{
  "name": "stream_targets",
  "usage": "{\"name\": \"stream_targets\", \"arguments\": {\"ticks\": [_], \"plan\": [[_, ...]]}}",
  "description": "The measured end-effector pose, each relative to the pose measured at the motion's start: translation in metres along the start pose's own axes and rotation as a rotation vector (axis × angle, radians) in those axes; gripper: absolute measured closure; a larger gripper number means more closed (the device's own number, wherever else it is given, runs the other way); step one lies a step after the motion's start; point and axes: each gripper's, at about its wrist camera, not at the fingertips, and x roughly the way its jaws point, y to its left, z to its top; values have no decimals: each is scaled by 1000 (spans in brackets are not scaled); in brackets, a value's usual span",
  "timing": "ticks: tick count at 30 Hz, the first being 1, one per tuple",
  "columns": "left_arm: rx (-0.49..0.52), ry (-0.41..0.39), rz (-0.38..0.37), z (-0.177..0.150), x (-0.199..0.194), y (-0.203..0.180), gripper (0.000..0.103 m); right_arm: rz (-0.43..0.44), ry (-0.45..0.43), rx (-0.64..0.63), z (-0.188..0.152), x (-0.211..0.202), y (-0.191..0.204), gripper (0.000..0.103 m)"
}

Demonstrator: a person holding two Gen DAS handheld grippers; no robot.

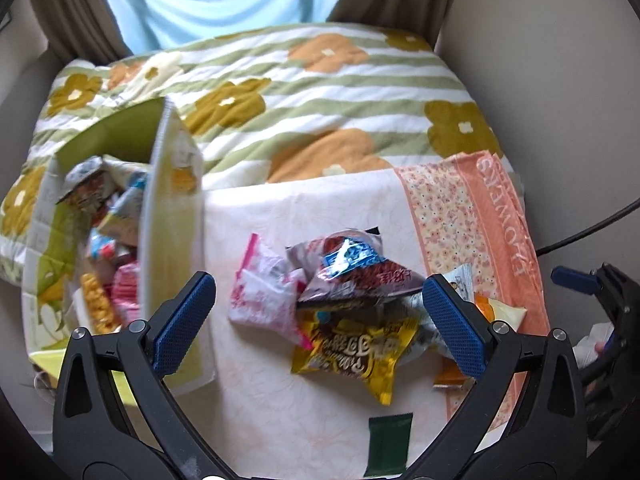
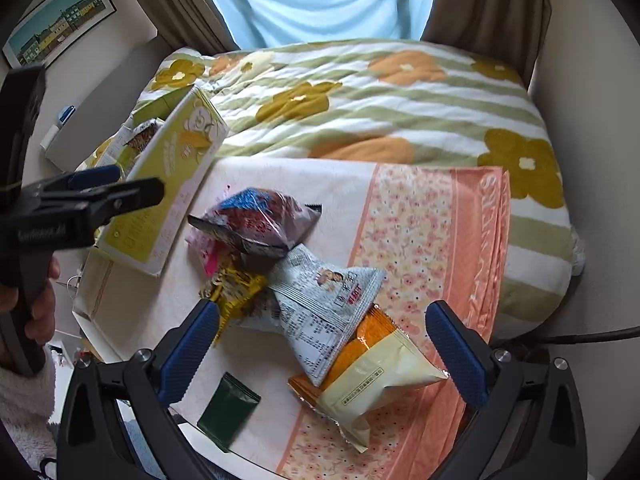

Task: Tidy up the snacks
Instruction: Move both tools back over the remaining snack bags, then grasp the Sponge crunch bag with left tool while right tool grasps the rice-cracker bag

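A pile of snack packets lies on a pink floral cloth (image 1: 472, 216) (image 2: 432, 224): a dark purple bag (image 1: 352, 268) (image 2: 260, 220), a pink packet (image 1: 264, 288), a yellow packet (image 1: 356, 352) (image 2: 236, 288), a white printed bag (image 2: 328, 308), an orange and cream bag (image 2: 376, 376) and a small dark green sachet (image 1: 390, 444) (image 2: 228, 410). A yellow-green carton (image 1: 160, 216) (image 2: 176, 184) at left holds several snacks. My left gripper (image 1: 320, 324) (image 2: 116, 184) hangs open over the pile. My right gripper (image 2: 324, 348) is open above the white and orange bags.
A striped flower-print quilt (image 1: 320, 92) (image 2: 380, 96) covers the bed behind the cloth. Brown curtains (image 2: 488, 4) frame a bright window. A framed picture (image 2: 60, 20) hangs at left. A black cable (image 1: 592, 224) runs at the right. A hand (image 2: 40, 312) grips the left tool's handle.
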Motion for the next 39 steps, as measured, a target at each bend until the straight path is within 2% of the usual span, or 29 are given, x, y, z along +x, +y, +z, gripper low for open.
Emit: {"name": "stream_targets", "arguments": {"ticks": [9,11,13,15,16,23,34,39], "plan": [[-6,154,-28,13,90,-10,1,34,46,25,-6,44,-18,0],[-16,182,-43,11,105,-10,5,51,57,19,-7,53,-20,0],[-17,212,-50,10,117,-10,20,60,76,5,-7,62,-20,0],[-19,244,-56,7,129,-9,29,72,92,-7,-8,69,-19,0],[-16,249,-54,6,131,-9,31,77,96,-12,-8,72,-19,0],[41,257,-48,-4,138,-12,37,109,120,-64,-8,86,-13,0],[79,220,-56,-14,126,-7,46,133,134,-120,0,106,-3,0],[82,170,-55,-8,109,-2,46,138,143,-158,2,114,3,0]]}}
